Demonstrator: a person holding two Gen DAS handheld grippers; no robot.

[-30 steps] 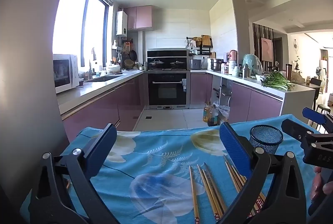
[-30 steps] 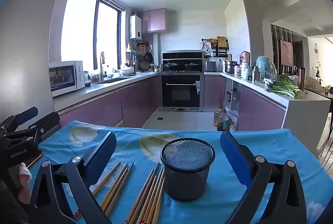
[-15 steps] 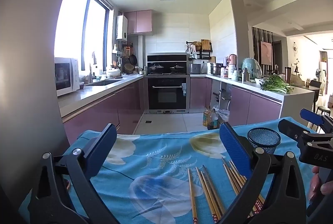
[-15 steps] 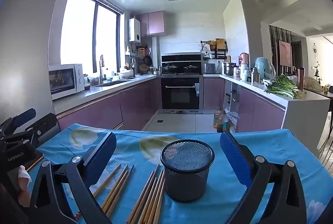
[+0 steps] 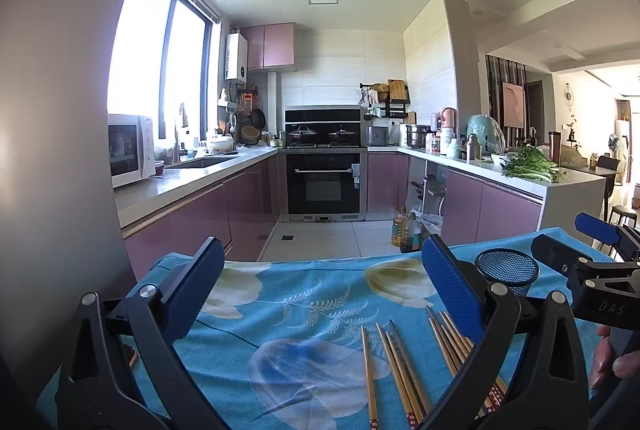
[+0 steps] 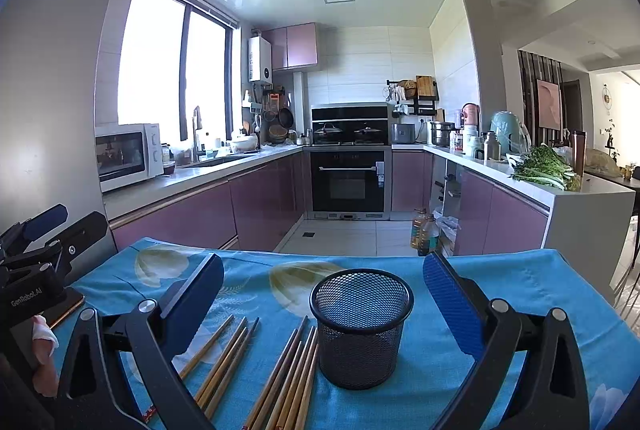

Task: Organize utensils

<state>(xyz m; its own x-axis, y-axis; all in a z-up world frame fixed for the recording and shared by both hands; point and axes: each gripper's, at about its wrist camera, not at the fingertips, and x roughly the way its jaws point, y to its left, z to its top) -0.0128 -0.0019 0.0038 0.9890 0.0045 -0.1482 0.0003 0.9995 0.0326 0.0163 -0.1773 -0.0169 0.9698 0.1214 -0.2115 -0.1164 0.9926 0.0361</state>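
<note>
- Right gripper (image 6: 320,302), fingers spread wide and empty, frames the round black mesh cup (image 6: 361,326) dead ahead; the left wrist view shows only its rim (half hidden).
- Left gripper (image 5: 320,290), likewise spread and empty, hangs over slim wooden chopsticks (image 5: 396,366) lying loose on the blue floral cloth surface (image 5: 288,310), just before its right finger.

A white microwave (image 6: 128,154) is sitting on the left counter beside the sink; leafy greens (image 6: 546,168) are lying on the right counter — 2 oil bottles (image 6: 425,232) are standing on the floor below, near the black oven (image 6: 347,182).
</note>
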